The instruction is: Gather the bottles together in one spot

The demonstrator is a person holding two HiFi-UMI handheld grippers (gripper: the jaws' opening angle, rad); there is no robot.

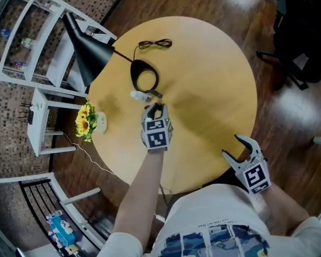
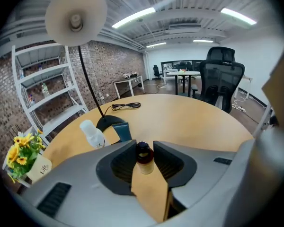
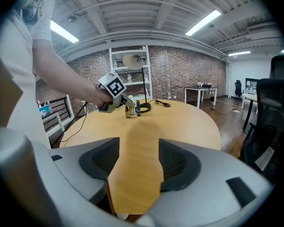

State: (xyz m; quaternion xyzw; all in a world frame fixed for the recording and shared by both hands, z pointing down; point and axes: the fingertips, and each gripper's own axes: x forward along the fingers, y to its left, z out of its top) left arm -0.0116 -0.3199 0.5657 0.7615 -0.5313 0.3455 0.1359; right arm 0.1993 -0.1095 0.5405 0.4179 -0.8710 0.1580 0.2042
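A small amber bottle (image 2: 145, 161) with a dark cap stands upright between the jaws of my left gripper (image 2: 144, 148), which is shut on it. In the head view this gripper (image 1: 155, 110) is over the middle of the round wooden table (image 1: 214, 79), just in front of a white bottle (image 1: 140, 96) lying on its side. A blue bottle (image 2: 122, 131) stands beside the white bottle (image 2: 92, 134) by the lamp base (image 2: 109, 123). My right gripper (image 1: 232, 146) hovers at the table's near right edge, open and empty (image 3: 138, 143); from there the amber bottle (image 3: 127, 112) and the blue one (image 3: 138, 109) show far off.
A black desk lamp (image 1: 85, 58) stands at the table's left, with its ring base (image 1: 144, 80) and a coiled cable (image 1: 155, 44) behind the bottles. Yellow flowers (image 1: 85, 121) sit at the left rim. A white shelf (image 1: 27, 36) and a black office chair (image 1: 299, 31) stand off the table.
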